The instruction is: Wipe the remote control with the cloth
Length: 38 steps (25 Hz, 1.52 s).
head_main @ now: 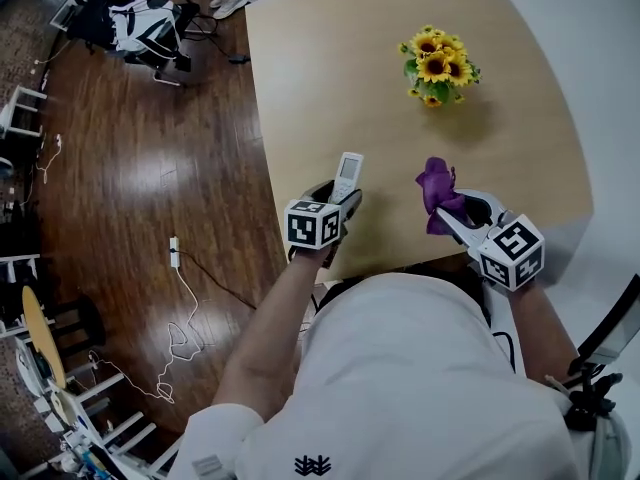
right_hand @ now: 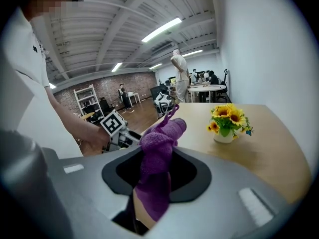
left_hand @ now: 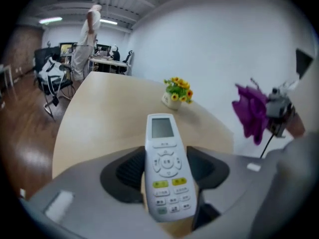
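White shirt (head_main: 420, 368) fills the bottom edge; above it, left gripper (head_main: 345, 200) clamps a slim white plastic remote control (head_main: 347, 173) at centre, while right gripper (head_main: 450, 213) pinches a crumpled purple terry cloth (head_main: 436, 183) centre-right, over the pale wooden table (head_main: 330, 68).

Open-plan office, desks (right_hand: 204, 87), office chairs (left_hand: 50, 79), ceiling strip lights (right_hand: 162, 30)

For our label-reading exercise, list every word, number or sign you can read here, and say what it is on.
On the remote control: button print, too blurred to read.
On the cubes of the left gripper and right gripper: black-and-white square markers, no letters.
On the shirt: a small dark emblem, no words.
No readable text anywhere.
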Motion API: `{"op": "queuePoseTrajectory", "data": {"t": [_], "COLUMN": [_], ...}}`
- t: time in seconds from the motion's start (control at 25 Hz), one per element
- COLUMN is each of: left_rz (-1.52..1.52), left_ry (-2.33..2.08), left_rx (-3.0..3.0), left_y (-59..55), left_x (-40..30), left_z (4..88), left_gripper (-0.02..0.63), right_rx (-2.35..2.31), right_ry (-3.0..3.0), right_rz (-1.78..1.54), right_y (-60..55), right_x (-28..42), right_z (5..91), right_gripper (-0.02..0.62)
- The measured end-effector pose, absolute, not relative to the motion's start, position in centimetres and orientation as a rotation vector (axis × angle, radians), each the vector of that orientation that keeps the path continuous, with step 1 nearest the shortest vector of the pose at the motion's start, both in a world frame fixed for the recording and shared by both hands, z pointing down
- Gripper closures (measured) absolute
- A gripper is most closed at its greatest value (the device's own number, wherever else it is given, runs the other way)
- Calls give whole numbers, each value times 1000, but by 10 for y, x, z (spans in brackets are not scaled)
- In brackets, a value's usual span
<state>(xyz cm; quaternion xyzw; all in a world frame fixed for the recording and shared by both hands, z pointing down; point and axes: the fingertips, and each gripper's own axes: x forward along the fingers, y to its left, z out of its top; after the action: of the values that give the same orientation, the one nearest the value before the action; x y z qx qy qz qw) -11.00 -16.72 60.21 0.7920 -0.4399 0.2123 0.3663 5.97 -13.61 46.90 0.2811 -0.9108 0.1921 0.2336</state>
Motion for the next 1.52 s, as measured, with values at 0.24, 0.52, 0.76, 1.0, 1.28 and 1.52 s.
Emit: {"op": "queuePoseTrajectory", "data": {"t": [0.24,0.52,0.76,1.0,1.28,1.52], "left_rz": [-88,-656,-799,-806,-797,-758], "left_ry": [-899,-525,-355,-231,-150,-99], "left_rx": [2026,1863,1839,1846,1877,1928], "left_y": [-169,-161,-157,-136,-117,-108], "left_x": [-91,-93,-92,-84,-78,-70], "left_z": [508,413,377,363,348,343], "left_gripper": [325,325,325,325,325,325], "right_rx": [764,646,255,18,214,347], "right_ry": [-2571,-2780,-2897,-2910,-2911,-2907], "right_rz": [472,300,124,-37,101,-6], "right_y": [-144,-147,-93,-64,-106,-150], "right_x": [47,3,-55,-75,-59,-50], "right_z": [445,365,328,334,328,330], "right_gripper": [471,471,471,471,471,471]}}
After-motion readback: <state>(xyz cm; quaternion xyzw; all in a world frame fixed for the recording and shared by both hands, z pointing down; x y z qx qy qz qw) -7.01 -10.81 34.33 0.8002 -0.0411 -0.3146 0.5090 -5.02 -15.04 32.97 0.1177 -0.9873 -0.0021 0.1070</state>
